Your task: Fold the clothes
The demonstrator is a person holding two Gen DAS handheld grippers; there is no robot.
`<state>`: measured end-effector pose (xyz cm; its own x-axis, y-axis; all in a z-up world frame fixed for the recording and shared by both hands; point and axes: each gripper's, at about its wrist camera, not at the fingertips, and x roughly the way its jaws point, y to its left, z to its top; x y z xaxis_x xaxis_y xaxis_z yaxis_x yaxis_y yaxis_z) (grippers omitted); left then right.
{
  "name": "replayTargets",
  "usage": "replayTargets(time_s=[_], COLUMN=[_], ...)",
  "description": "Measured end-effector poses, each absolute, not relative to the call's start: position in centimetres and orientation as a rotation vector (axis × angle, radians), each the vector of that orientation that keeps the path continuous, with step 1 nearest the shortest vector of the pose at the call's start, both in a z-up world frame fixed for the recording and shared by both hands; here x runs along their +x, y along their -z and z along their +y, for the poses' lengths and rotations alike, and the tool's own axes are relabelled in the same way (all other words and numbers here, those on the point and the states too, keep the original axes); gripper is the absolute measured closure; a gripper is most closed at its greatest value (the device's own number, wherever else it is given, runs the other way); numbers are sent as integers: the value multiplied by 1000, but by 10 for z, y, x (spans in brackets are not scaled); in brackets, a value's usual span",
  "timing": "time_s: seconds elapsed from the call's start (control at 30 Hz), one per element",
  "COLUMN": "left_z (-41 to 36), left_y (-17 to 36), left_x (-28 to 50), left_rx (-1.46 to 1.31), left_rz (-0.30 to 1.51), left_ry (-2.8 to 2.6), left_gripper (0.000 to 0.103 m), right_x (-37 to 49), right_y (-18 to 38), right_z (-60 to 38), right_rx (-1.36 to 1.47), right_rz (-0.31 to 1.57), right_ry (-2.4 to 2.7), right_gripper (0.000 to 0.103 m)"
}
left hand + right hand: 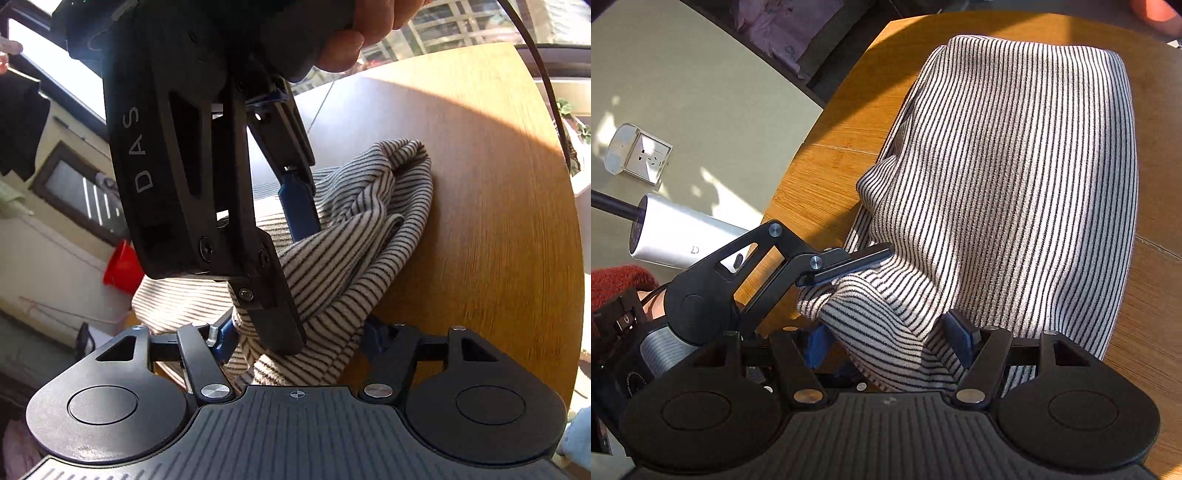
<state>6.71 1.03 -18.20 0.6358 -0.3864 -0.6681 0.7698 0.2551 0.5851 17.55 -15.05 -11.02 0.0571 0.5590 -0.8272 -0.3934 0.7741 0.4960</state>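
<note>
A cream garment with thin black stripes (pixel 1015 166) lies bunched on the round wooden table (pixel 827 177). It also shows in the left wrist view (pixel 362 236). My left gripper (pixel 299 339) holds a bunch of the striped cloth between its blue pads, close to the camera. My right gripper (pixel 890 343) also has striped cloth between its blue pads. In the left wrist view the right gripper (pixel 291 258) comes down from above, its fingers around a fold of the cloth. In the right wrist view the left gripper (pixel 846 266) grips the garment's near left edge.
The table edge curves to the right (pixel 569 221). A red cup (pixel 123 264) sits beyond the table on the left. On the floor lie a silver cylinder (pixel 683 236) and a socket box (pixel 642 155). Windows with buildings show at the back.
</note>
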Motion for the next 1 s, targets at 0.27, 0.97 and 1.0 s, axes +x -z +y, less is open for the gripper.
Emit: replayTargets(time_s=[0.27, 0.97, 1.0], left_z=[30, 60, 62], left_y=[148, 112, 110], left_x=[156, 212, 211], left_rx=[434, 143, 135], left_rz=[913, 1170, 1171], left_ry=[878, 778, 775], left_gripper=[47, 31, 30], right_x=[94, 126, 124], right_y=[64, 121, 120], right_z=[-157, -101, -100], right_rx=[-638, -857, -853], right_rz=[826, 877, 889], right_ry=[-739, -719, -720], right_gripper=[13, 68, 69])
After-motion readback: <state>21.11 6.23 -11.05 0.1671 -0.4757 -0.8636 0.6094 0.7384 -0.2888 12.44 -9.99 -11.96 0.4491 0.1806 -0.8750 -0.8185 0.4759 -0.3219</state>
